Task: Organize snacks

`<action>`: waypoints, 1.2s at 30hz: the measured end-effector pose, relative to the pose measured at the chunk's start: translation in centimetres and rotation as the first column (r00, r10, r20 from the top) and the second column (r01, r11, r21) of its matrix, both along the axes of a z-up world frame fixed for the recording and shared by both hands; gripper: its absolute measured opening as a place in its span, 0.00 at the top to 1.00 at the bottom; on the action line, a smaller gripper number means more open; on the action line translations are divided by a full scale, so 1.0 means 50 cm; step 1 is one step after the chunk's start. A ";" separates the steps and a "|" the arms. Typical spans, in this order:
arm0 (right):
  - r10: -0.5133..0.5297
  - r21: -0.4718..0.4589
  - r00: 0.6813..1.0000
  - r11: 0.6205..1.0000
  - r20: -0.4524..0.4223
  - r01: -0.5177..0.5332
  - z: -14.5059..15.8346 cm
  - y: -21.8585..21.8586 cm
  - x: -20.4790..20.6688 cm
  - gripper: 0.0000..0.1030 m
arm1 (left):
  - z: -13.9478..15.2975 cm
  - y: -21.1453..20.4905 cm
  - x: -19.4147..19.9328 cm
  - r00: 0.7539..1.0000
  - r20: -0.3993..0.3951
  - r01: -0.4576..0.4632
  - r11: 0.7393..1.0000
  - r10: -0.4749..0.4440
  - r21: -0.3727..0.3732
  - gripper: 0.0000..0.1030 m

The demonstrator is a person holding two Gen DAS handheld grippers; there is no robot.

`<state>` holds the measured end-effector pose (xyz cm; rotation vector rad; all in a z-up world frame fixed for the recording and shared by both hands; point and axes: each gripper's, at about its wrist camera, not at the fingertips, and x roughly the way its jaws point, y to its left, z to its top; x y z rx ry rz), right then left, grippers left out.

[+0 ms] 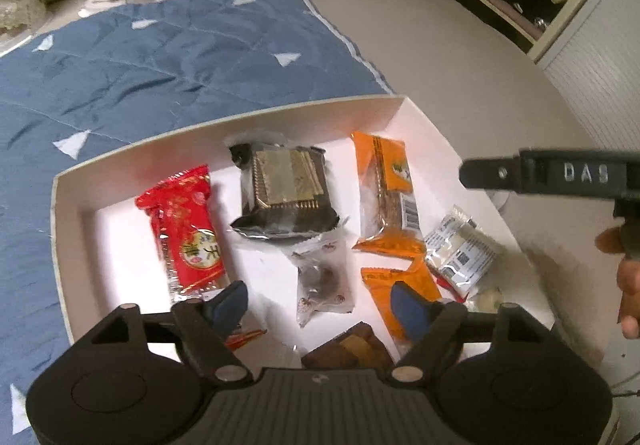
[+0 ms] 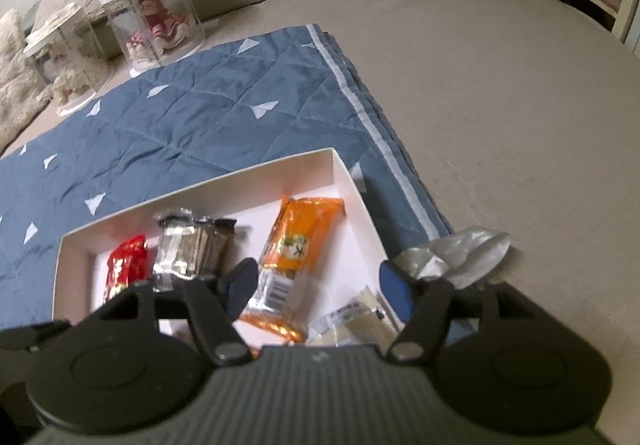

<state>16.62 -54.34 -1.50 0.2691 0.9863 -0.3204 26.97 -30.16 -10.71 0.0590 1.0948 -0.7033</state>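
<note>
Left wrist view: the left hand-held gripper (image 1: 318, 303), jaws wide and empty, hangs over the white box's (image 1: 224, 117) near end, the clear-wrapped dark snack (image 1: 325, 281) between its fingertips, long axis pointing away.

You're looking at a white box (image 1: 224, 125), red packet (image 1: 186, 229), black-and-gold packet (image 1: 286, 189), orange packet (image 1: 386, 197); blue quilt (image 1: 160, 57) showing white triangles.
</note>
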 end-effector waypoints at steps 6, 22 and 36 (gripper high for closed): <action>0.005 -0.018 1.000 1.000 0.024 -0.004 0.025 0.007 -0.026 0.14 | 0.043 0.027 -0.018 0.999 0.028 -0.045 0.999 0.045 -0.008 0.02; 0.058 -0.077 0.989 0.996 0.137 -0.048 0.123 0.050 -0.119 0.01 | 0.202 0.160 -0.122 0.968 0.144 -0.195 0.976 0.207 -0.093 0.00; 0.156 -0.118 0.932 0.985 0.328 -0.124 0.237 0.122 -0.298 0.01 | 0.345 0.255 -0.284 0.870 0.385 -0.267 0.951 0.308 -0.157 0.00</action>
